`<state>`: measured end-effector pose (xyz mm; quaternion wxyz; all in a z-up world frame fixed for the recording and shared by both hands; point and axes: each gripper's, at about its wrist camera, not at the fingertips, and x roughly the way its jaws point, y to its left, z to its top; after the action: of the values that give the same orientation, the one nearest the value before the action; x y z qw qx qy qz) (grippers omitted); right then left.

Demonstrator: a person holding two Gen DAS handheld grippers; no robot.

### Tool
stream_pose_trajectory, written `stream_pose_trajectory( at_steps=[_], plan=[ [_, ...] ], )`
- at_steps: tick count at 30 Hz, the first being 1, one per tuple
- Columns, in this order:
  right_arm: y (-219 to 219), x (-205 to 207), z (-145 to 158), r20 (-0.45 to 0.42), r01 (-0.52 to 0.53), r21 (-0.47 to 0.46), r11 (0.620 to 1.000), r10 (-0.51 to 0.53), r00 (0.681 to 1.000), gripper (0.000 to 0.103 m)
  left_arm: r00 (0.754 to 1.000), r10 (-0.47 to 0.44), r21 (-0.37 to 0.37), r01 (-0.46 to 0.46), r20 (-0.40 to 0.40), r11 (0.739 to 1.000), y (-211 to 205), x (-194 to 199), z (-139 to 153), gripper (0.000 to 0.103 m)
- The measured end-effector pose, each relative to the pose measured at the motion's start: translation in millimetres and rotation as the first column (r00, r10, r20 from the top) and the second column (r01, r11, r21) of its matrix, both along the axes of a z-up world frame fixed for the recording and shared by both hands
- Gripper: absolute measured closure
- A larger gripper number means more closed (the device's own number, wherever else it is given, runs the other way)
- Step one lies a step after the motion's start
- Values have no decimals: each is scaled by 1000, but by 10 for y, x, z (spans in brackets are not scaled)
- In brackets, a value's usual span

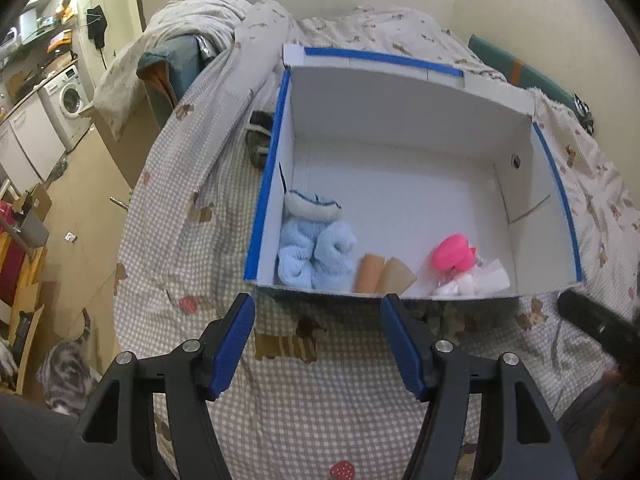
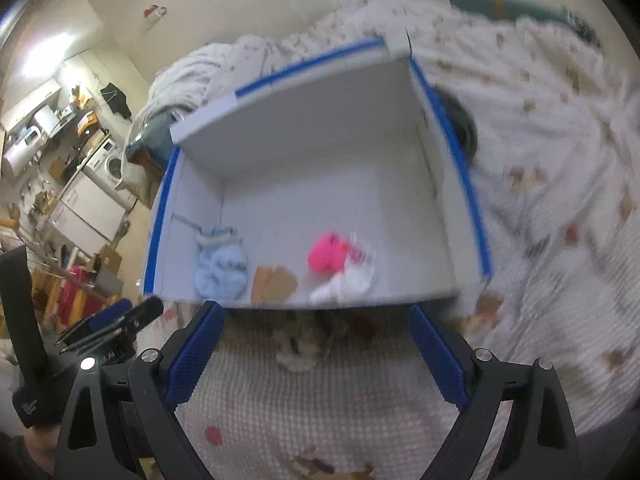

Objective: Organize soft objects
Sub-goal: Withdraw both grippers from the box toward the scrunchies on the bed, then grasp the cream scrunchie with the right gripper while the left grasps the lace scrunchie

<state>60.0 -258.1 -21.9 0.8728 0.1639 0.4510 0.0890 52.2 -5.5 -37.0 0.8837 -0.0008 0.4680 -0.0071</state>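
A white cardboard box edged with blue tape lies open on the checked bedspread. Along its near wall lie fluffy light-blue socks, two tan rolls, a bright pink soft thing and white puffs. My left gripper hovers just short of the box's near edge, open with nothing between its fingers. In the blurred right wrist view the box, blue socks, pink thing and white puffs show. My right gripper stands wide open and empty before the box.
A dark striped sock lies on the bed left of the box, and a dark round thing lies behind its right wall. A rumpled duvet is heaped at the back. The bed's left edge drops to the floor, where a grey cat sits.
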Motion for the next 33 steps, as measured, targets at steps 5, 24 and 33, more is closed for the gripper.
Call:
stream_pose_trajectory(
  at_steps=[5,24,33],
  plan=[
    [-46,-21,-367,-111,31,53,998,-25,993,4,999,-8,11,9,-38,1000,-20,10,-127,41],
    [-56,112,-545,-181,57,42,997,-48,982,4,996,18,-6,-18,-82,1000,53,52,-297,41],
    [117,213,-881,-314,-29,70,997,50,948,16,995,21,-26,-24,-101,999,98,65,-292,41]
  ],
)
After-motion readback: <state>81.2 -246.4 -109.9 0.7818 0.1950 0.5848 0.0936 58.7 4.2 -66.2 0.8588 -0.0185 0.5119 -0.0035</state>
